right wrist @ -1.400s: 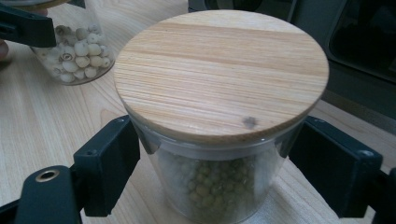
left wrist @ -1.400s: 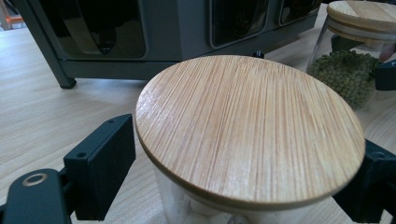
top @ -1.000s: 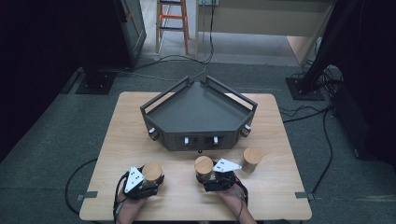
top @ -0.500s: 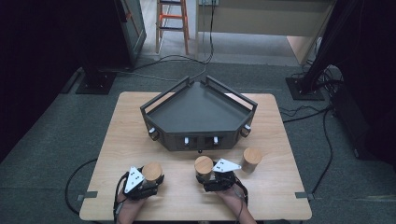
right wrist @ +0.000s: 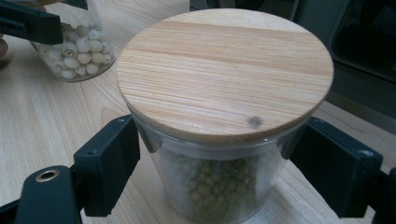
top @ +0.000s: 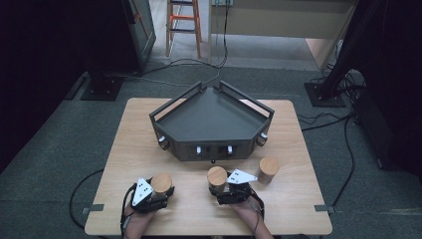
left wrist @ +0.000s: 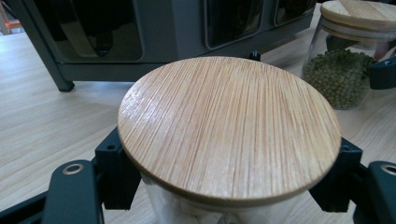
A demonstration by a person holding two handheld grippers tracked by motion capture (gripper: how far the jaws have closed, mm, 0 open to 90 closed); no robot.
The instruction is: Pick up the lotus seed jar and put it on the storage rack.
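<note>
a glass jar of pale beans [top: 161,184] with a bamboo lid is held at the near left of the worktop [top: 124,149], clamped between the jaws of the left claw [top: 158,191]; in the left gripper view the lid [left wrist: 229,128] is seen spread over both jaws, which press the glass just under it. a second jar, filled with green beans [top: 217,177], stands near the middle of the worktop's front half and is clamped by the right claw [top: 221,186], its jaws set against the glass on either side in the right gripper view [right wrist: 219,182]. both jars stand upright on the wood, well apart from each other. a third lidded jar [top: 268,170] is placed just to the right of the right claw, untouched. behind all three, a dark grey angular tray [top: 211,122] with raised rails is set across the far half of the worktop; its front panel with small white knobs faces the jars and lies close ahead of them. black cables [top: 79,186] are trailed off the near edge to the grey carpet. a wooden ladder [top: 184,25] is seen beyond the worktop.
</note>
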